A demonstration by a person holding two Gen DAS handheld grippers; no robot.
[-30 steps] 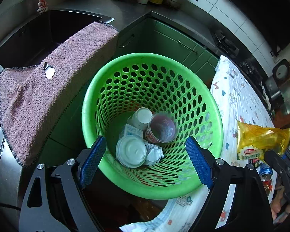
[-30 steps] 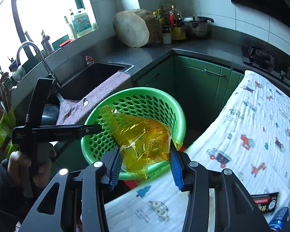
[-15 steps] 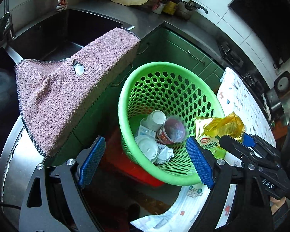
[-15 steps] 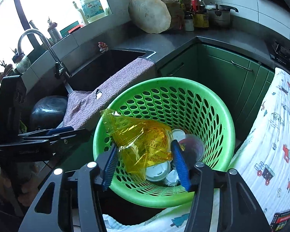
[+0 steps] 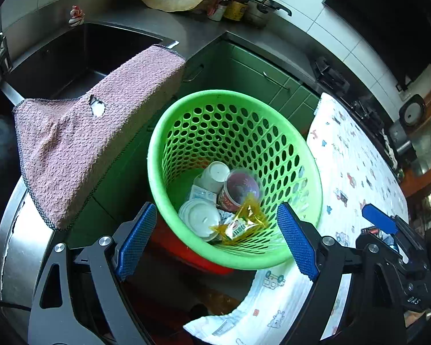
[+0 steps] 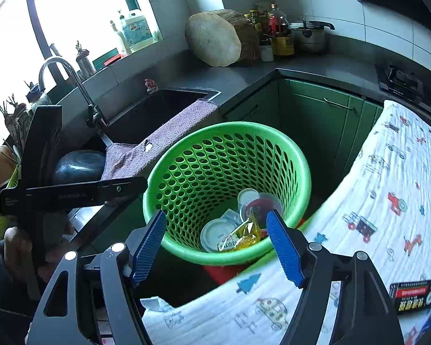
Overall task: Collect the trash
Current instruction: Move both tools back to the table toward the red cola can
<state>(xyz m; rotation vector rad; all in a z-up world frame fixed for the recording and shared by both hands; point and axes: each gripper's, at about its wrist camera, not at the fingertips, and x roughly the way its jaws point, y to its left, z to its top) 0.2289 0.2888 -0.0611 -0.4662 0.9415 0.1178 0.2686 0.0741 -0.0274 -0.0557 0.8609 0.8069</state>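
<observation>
Yellow wrapper lies in the green basket among cups; right gripper is opening, empty; left gripper gapes wide, empty.

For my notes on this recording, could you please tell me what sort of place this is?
It looks like a home kitchen: a sink with a curved faucet is set in a dark countertop, green cabinets run below, and a lidded pot and sauce bottles stand in the tiled corner.
</observation>
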